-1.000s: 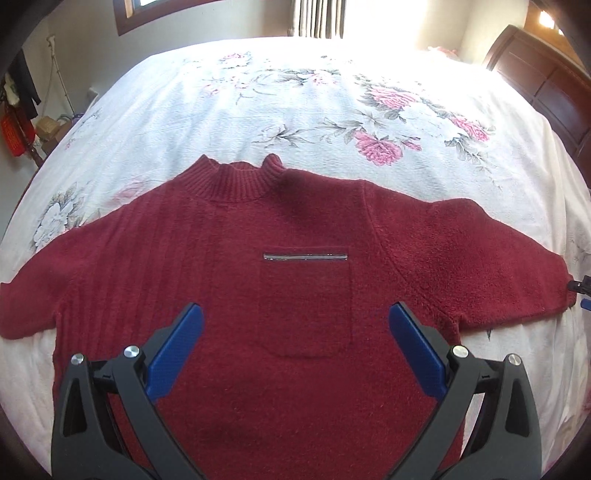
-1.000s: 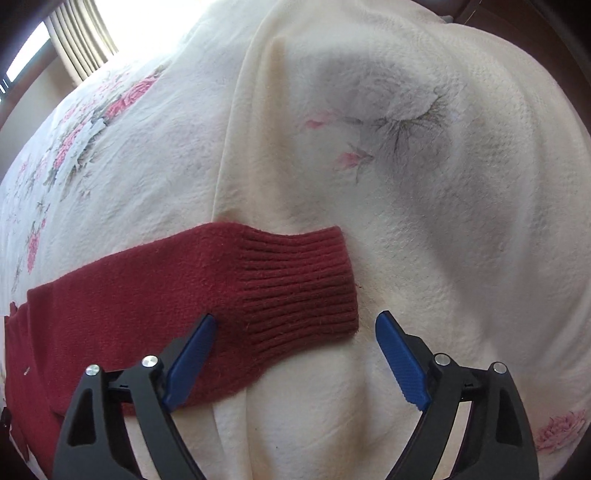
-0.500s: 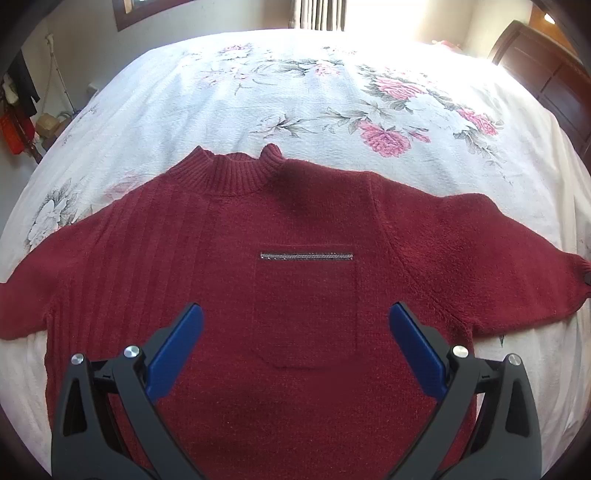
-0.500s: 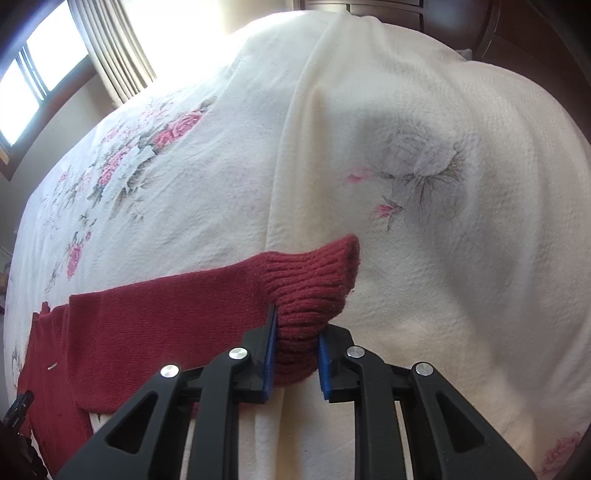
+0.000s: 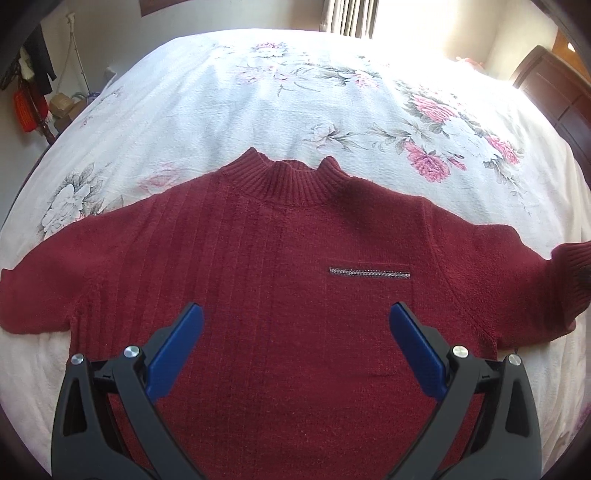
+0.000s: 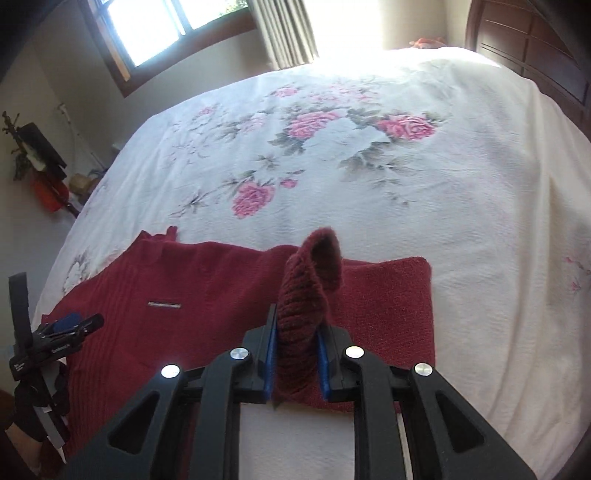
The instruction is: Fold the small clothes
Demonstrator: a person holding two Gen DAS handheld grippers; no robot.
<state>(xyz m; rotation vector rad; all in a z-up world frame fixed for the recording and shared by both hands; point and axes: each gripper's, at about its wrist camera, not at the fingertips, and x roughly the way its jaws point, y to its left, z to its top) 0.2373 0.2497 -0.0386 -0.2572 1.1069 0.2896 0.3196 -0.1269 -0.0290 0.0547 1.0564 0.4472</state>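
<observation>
The right gripper (image 6: 295, 356) is pinching the ribbed cuff (image 6: 308, 288) of one sleeve between its two blue pads (image 6: 270, 363), the jaws nearly together with only the knit between them. The cuff is standing up out of the grip and curling over at its top, while the rest of that sleeve (image 6: 384, 314) is lying flat beneath it on the bed.

The left gripper (image 5: 295, 332) is hovering with its two blue fingers (image 5: 177, 350) spread wide apart, holding nothing, above the lower chest of the sweater (image 5: 280, 295). Whether the tips are touching the knit is hard to tell.

There is one dark red sweater, lying face up and spread out on the floral bedspread (image 5: 258, 110), collar (image 5: 291, 181) pointing away from the grippers. It is showing one chest pocket with a single silvery trim strip (image 5: 369, 273). Two sleeves are showing: the one on the left of the left wrist view is running out of frame at its end, and the one on the right is bunching at the picture's edge, its cuff blurred. The sweater's hem is hidden behind the left gripper's black body.

In the right wrist view, a gloved hand (image 6: 33, 402) is gripping the left tool's handle, cut off by the frame. One dark wooden headboard (image 6: 535, 44) is standing at the far right, and one window (image 6: 162, 26) is glowing brightly.
</observation>
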